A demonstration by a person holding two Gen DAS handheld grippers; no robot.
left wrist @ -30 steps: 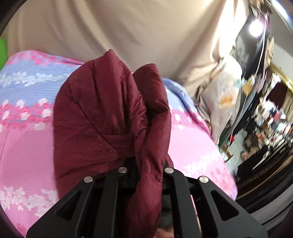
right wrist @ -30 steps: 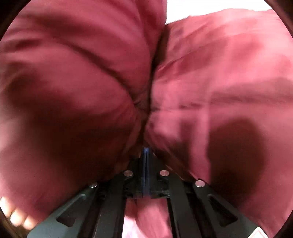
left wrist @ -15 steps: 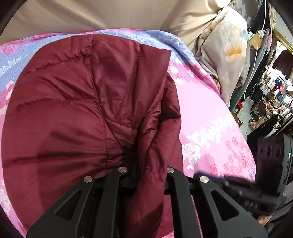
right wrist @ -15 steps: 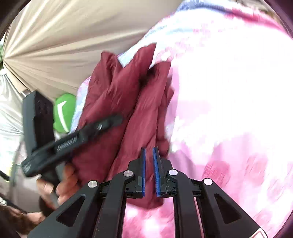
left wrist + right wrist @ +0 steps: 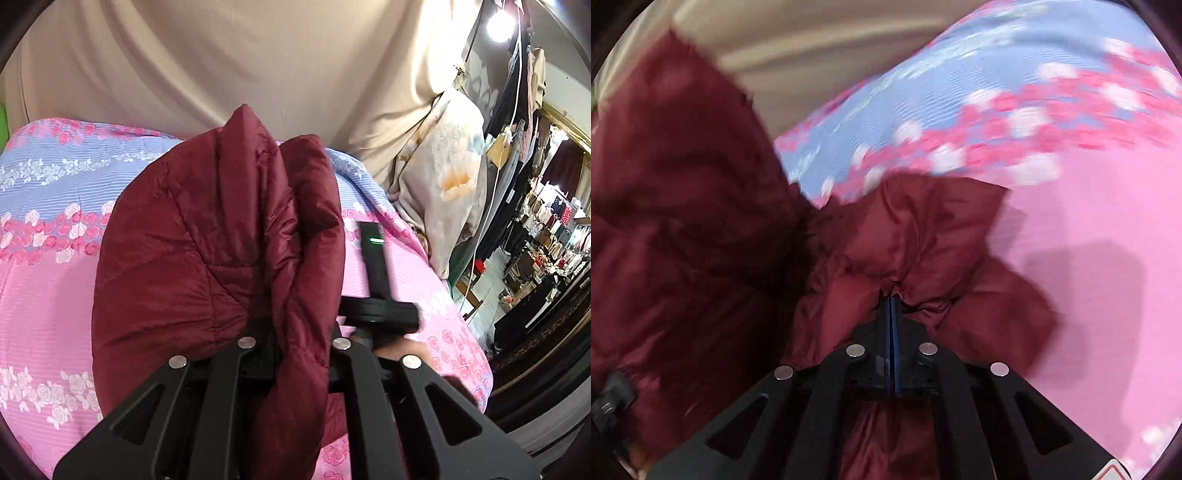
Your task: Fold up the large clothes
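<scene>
Both claws, the left claw (image 5: 295, 350) and the right claw (image 5: 891, 306), are clamped on the puffy dark red quilted jacket (image 5: 221, 240), lifted above the pink flowery bed sheet (image 5: 48, 288), so I think the next move is to lay it down folded.

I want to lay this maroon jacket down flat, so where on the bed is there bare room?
Free: the pink sheet to the right of the jacket in the right wrist view, and the blue and pink bands left of it in the left wrist view, up to the beige curtain. Crowded: by the floral pillow, and the middle, where both tongs grip the bunched jacket.
</scene>
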